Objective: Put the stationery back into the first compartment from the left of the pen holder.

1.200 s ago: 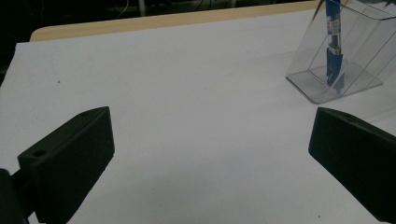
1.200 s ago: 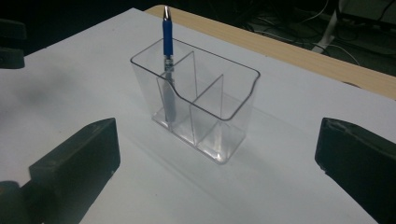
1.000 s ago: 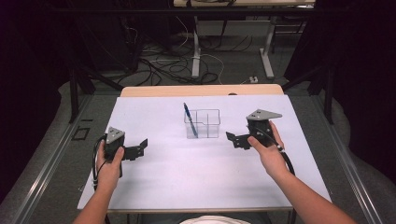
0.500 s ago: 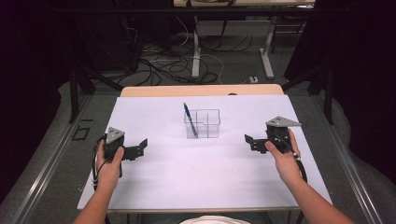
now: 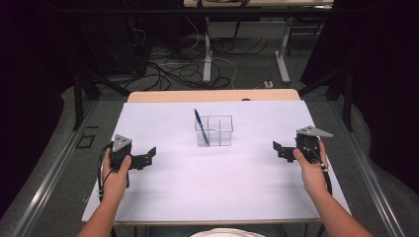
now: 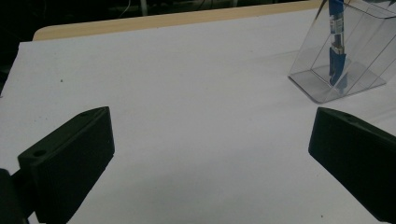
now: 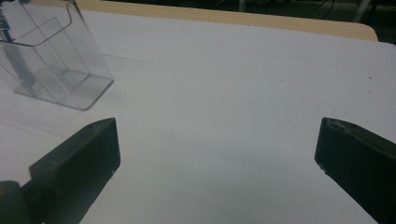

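I have drawn my right gripper (image 5: 280,150) back from the clear holder (image 5: 220,130) toward the right edge of the high view, jaws spread wide and empty. My left gripper (image 5: 146,159) stays at lower left, also wide open. The blue pen (image 5: 201,126) leans in the holder's left compartment, mid-frame, so the placing looks finished.

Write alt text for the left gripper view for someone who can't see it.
A blue pen stands tilted in a clear plastic holder at upper right on a white table. The left gripper is open, its two black jaws wide apart, holding nothing.
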Tool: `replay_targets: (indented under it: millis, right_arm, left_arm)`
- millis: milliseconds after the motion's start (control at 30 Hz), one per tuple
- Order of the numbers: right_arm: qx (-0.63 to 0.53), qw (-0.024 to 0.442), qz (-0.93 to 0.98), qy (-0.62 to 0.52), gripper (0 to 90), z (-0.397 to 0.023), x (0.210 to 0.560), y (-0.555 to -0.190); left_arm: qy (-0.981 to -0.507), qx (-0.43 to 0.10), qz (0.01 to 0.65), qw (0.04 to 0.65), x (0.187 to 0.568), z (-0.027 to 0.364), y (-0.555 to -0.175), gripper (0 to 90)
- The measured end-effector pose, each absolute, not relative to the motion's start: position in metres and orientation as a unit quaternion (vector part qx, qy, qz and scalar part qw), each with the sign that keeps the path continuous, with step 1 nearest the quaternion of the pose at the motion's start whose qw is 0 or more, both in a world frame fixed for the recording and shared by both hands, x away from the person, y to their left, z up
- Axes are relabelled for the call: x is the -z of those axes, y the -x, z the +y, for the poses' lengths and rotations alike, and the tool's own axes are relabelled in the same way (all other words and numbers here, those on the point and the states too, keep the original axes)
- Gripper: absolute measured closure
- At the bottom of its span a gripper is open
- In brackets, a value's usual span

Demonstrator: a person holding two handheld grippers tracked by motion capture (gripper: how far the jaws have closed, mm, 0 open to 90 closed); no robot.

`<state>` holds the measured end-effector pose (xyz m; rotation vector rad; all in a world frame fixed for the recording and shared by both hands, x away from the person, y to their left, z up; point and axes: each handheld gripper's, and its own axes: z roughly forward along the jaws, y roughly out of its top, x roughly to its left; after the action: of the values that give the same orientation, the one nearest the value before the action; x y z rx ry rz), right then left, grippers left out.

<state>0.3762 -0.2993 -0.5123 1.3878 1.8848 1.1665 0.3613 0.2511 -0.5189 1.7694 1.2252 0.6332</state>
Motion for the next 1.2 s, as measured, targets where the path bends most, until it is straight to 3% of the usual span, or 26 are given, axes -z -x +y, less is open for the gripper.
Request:
replay_targets:
  millis: [1200]
  right_arm:
    - [-0.416,0.234,0.645,-0.597,3.9,-0.335,0.538,-0.379]
  left_arm:
    - [-0.711,-0.254,0.491,0.435,0.52,0.252,-0.362,0.0]
